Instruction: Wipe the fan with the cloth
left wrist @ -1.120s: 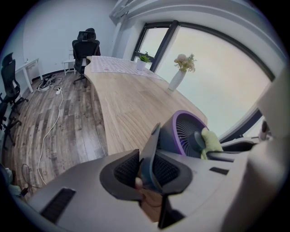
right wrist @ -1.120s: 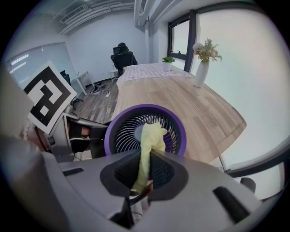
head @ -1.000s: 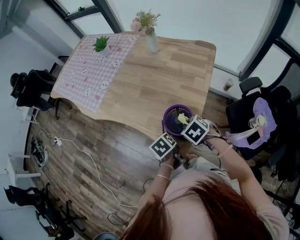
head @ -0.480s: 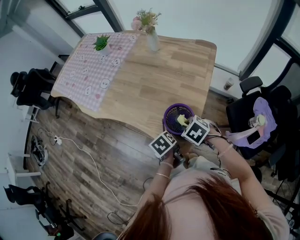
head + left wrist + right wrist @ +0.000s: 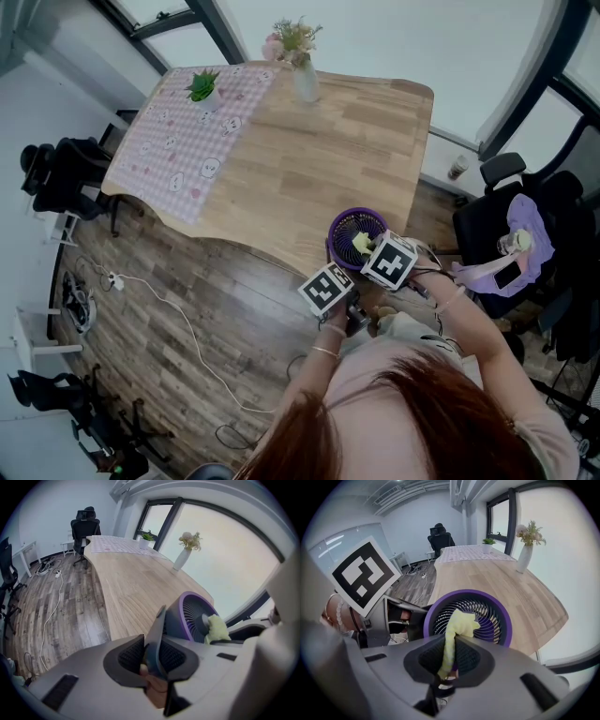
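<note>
Right gripper [image 5: 450, 660] pinches the limp cloth [image 5: 458, 625] at lower centre, against the fan [image 5: 487, 603] grille (thin ribs, likely fragile). Left gripper [image 5: 152, 656] clamps the light fan's stiff stand [image 5: 158, 625], a sound hold.

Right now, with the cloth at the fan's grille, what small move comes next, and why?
Probably sweep the right claw sideways across the grille: its cloth covers only the centre of the fan, whose side the left claw clamps.

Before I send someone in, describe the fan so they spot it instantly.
Start at the pale wooden table by the windows. At its near edge, far from the white flower vase and green potted plant, stands the round purple fan, the only thing with a dark slatted grille.
</note>
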The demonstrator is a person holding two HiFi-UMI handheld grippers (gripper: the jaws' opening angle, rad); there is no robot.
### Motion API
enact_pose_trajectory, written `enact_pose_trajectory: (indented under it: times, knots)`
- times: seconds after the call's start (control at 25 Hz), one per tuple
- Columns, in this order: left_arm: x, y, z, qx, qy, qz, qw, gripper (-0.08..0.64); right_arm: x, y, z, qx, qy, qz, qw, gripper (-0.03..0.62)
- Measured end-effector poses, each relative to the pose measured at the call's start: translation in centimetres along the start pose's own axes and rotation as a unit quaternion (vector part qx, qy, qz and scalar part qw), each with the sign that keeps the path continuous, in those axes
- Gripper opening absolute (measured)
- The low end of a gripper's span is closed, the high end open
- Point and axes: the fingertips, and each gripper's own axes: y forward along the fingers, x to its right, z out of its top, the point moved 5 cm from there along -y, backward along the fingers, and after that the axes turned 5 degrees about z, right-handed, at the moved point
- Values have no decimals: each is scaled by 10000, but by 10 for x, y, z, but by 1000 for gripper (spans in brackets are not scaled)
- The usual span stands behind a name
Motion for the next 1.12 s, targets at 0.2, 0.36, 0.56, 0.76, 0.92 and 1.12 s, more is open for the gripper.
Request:
enact_pose_trajectory:
  times: [0.2, 0.36, 0.56, 0.76, 0.92, 1.12]
  knots:
    - [1, 1, -1, -34, 30, -26, 10000, 74, 1, 3, 2, -3, 6, 47, 10000, 40]
    - [1, 1, 0, -49, 88, -14, 9999, 74, -1, 4, 5, -43, -22, 128, 9999, 40]
    - [0, 1, -1, -83, 143, -19, 9999, 72, -6, 7, 9, -63, -13, 241, 9997, 40]
    - [1, 2, 0, -103, 221, -24, 9997, 72, -6, 7, 15, -81, -78, 287, 9995, 40]
    - [2, 2, -1, -116, 269, -24, 9996, 72, -8, 9, 18, -63, -71, 347, 9994, 40]
    - [2, 2, 1, -125, 321, -26, 9994, 72, -8, 8, 22, -72, -127, 373, 9992, 40]
